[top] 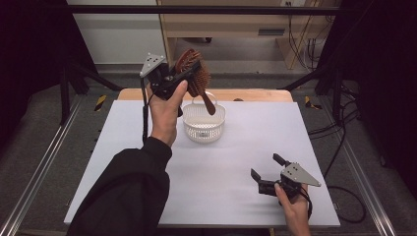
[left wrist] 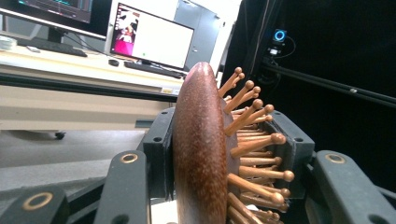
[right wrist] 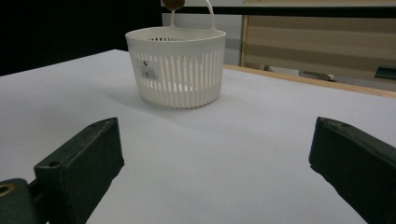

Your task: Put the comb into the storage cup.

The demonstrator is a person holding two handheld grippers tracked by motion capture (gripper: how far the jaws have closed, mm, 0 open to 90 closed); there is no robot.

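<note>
One claw, left claw [top: 189, 73], pinches hairbrush [top: 195, 78] above basket [top: 204, 129]; we lower handle first, slowly. Right claw [top: 266, 173] spread, idle on worktop [top: 236, 162].

You've got one wooden hairbrush [top: 195, 73] here, the kind with ball-tipped pins, and one white slotted basket [top: 203, 129] with a single loop handle. Two grippers in play: the left gripper [top: 183, 70] and the right gripper [top: 268, 172], each with two black jaws and one grey three-cornered plate on top. One white table [top: 231, 167] under all of it. In the left gripper view you can count two monitors [left wrist: 152, 35] on the desk behind.
</note>
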